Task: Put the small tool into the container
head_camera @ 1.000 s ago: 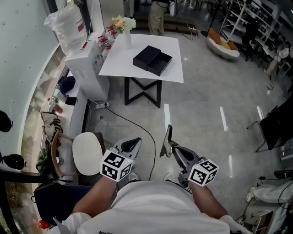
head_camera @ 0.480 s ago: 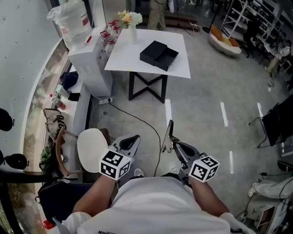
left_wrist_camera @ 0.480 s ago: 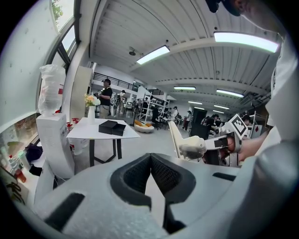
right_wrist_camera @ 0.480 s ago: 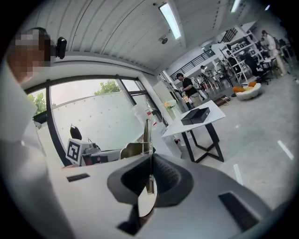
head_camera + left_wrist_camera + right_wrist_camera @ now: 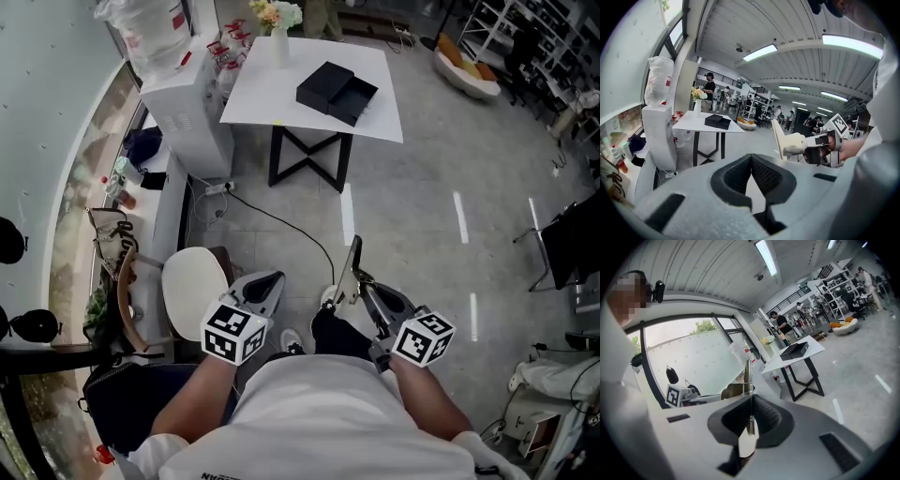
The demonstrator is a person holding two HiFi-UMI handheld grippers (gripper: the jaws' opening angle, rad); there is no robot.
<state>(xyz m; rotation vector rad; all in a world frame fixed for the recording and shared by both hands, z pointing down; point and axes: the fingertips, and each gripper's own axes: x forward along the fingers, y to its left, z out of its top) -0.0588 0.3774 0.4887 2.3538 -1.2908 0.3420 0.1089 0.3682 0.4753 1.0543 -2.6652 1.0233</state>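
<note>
On table [image 5: 272, 89], one container [image 5: 337, 92]; right fingers [image 5: 733, 420] clamp one tool [image 5: 748, 376]; left fingers [image 5: 733, 178] closed.

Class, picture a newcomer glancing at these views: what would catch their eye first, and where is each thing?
First, the small tool, a thin flat blade clamped upright in the right gripper, low in the head view just ahead of the person. Next, the black container on the white table across the floor, at the top of that view.
</note>
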